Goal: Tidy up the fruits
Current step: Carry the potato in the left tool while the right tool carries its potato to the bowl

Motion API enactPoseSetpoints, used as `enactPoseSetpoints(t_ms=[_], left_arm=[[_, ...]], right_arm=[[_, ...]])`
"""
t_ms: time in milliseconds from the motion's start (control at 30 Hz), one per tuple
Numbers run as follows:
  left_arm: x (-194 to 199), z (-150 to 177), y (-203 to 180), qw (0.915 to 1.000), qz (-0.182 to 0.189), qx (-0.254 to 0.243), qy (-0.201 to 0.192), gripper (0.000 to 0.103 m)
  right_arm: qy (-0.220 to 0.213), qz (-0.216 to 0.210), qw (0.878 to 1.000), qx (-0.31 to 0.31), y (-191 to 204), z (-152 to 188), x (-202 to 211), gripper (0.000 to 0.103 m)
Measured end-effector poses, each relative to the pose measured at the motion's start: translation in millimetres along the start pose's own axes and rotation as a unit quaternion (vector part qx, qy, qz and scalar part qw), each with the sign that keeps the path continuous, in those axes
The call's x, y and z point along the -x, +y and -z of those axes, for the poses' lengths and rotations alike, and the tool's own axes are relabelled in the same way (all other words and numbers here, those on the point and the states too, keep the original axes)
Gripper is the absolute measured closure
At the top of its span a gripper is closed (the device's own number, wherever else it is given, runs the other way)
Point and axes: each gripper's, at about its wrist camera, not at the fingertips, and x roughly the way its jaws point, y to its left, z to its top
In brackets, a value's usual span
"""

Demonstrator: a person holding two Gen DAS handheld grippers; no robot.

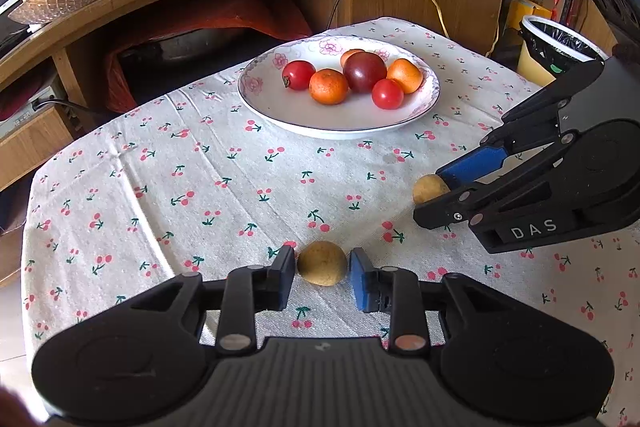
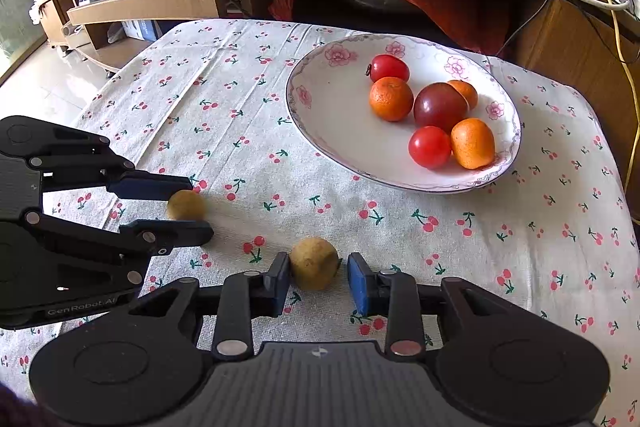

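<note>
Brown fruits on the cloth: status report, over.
Left claw open, straddling one brown fruit. Right claw open, straddling the other fruit. Nothing between them and plate.

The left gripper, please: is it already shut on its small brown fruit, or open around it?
Open. The left gripper straddles the brown fruit on the tablecloth, with a thin gap at each pad.

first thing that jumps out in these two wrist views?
The floral plate at the far side of the cherry-print cloth, with six red, orange and dark fruits. Nearer, each tool straddles a small tan fruit on the cloth: left tool, right tool, both open.
</note>
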Motion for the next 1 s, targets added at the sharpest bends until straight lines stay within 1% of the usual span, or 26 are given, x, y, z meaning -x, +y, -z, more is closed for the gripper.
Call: enactPoseSetpoints(t_ms=[133,333,400,467,567,1000], left_arm=[[1.0,0.8,-0.4,1.0000,0.000,-0.002,0.000,0.064],[0.3,-0.6,-1.0,1.0000,-0.001,-0.001,0.002,0.064],[0.6,-0.2,-2.1,1.0000,-0.002,-0.003,0.001,0.065],[1.3,-0.4,-3.1,1.0000,-0.004,-0.004,-0.001,0.067],[1.5,-2.0,-2.3,1.0000,-0.003,-0.002,0.000,0.068],[4.4,-8.2,-4.3,1.0000,0.001,-0.003,-0.009,0.068]], right_arm=[[0.003,0.001,1.000,0.000,-0.7,0.4,0.5,0.074],[0.005,0.003,1.000,0.003,0.8,-0.4,0.0,0.074],[0.005,0.005,1.000,0.007,1.7,-0.3,0.5,0.076],[0.004,0.004,1.000,0.015,4.1,0.2,1.3,0.083],[0.003,0.010,1.000,0.024,7.8,0.3,1.6,0.083],[-0.002,0.018,1.000,0.017,4.4,-1.4,3.6,0.083]])
